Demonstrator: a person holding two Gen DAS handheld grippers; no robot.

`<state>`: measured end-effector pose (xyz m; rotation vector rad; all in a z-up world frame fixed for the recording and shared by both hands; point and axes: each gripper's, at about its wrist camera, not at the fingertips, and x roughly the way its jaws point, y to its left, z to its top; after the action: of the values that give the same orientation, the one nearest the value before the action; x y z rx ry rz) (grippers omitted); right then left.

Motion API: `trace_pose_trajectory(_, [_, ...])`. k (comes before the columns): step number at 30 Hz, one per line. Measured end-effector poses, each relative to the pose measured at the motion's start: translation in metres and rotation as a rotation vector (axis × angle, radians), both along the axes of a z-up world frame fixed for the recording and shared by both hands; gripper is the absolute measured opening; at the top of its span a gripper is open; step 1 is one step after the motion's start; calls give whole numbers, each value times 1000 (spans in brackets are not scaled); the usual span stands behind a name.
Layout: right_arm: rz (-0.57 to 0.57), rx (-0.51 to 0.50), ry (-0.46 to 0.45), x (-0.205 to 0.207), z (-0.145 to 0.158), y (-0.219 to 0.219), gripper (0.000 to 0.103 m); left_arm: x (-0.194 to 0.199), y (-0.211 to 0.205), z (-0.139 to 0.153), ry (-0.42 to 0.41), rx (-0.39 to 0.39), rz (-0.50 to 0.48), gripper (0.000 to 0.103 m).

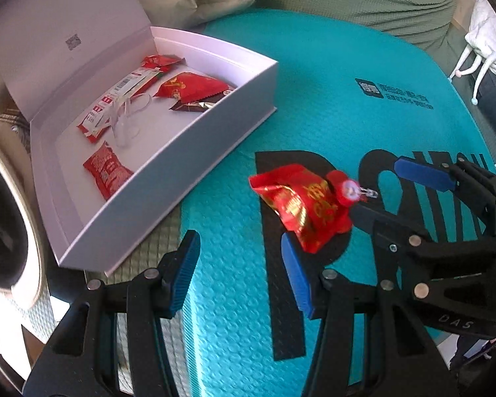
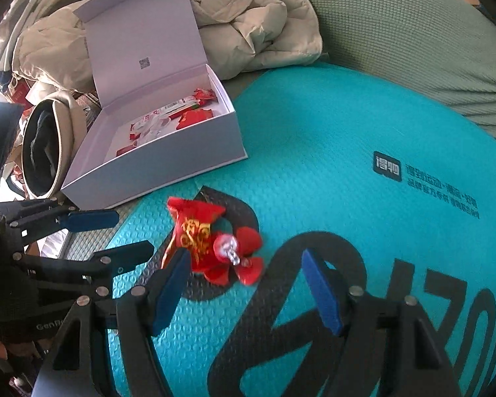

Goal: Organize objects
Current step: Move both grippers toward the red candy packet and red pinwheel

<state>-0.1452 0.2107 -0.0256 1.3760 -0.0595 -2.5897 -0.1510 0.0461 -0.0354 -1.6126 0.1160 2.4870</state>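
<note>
Red foil packet (image 1: 309, 205) lies loose on the teal mat (image 1: 314, 99), so I bring my left tool (image 1: 238, 264) and right tool (image 2: 248, 294), both open and empty, around it; white box (image 1: 215, 112) waits far left.

Teal foam mat (image 1: 314, 99) with black lettering is the work surface. On it: open white box (image 1: 168, 178), part off the mat's edge; red foil packet (image 1: 301, 205); red plastic flower (image 2: 244, 258) touching packet.
</note>
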Motion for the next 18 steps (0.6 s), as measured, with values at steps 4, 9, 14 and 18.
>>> trace_pose_trajectory(4, [5,-7,-9,-9,-4,0,70,-9,-4,-5,-15,8,-6,50])
trace_pose_trajectory(9, [23,-30,-30,-18,-13,0,58,-12,-8,-11,-33,27,-3,50])
trace_pose_trajectory(14, [50,-12,-35,-21,-13,-1,31,-12,-7,-13,-35,57,2,50])
trace_pose_trajectory(18, [34,-19,-50,-19,-16,8,25,-8,-4,-8,-26,97,-4,50])
